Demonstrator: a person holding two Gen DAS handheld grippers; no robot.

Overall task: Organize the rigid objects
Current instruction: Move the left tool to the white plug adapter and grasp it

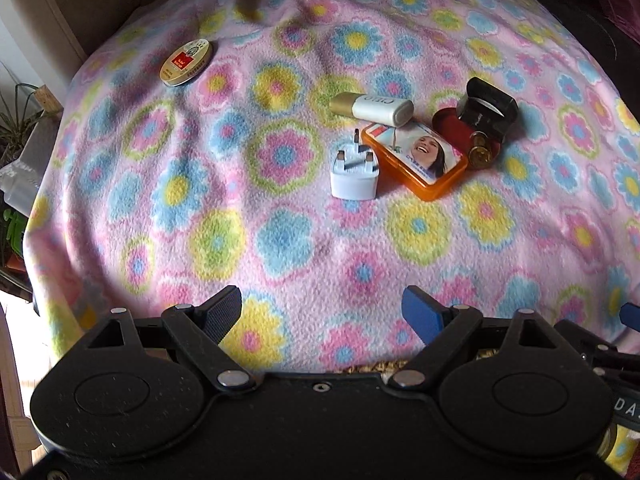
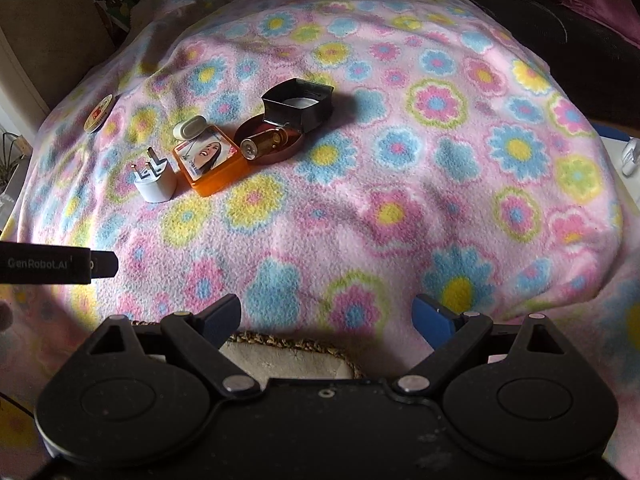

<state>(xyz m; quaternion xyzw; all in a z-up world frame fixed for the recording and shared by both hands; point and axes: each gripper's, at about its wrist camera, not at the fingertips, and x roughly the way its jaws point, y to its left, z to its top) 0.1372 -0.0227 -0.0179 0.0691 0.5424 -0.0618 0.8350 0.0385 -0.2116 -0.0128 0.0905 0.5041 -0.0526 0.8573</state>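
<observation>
Here, on the pink flowered fleece blanket (image 1: 280, 240), the oval yellow tin (image 1: 186, 62) lies well left of the orange plastic case (image 1: 414, 160). The white plug adapter (image 1: 354, 176) touches the case's left edge; the dark red round dish (image 2: 270, 144) sits right of it. Left gripper (image 1: 322, 312) and right gripper (image 2: 326, 316) both gape wide, empty.

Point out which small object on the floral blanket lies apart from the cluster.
The round gold tin with the red label; the other items huddle together by the orange plastic case.
</observation>
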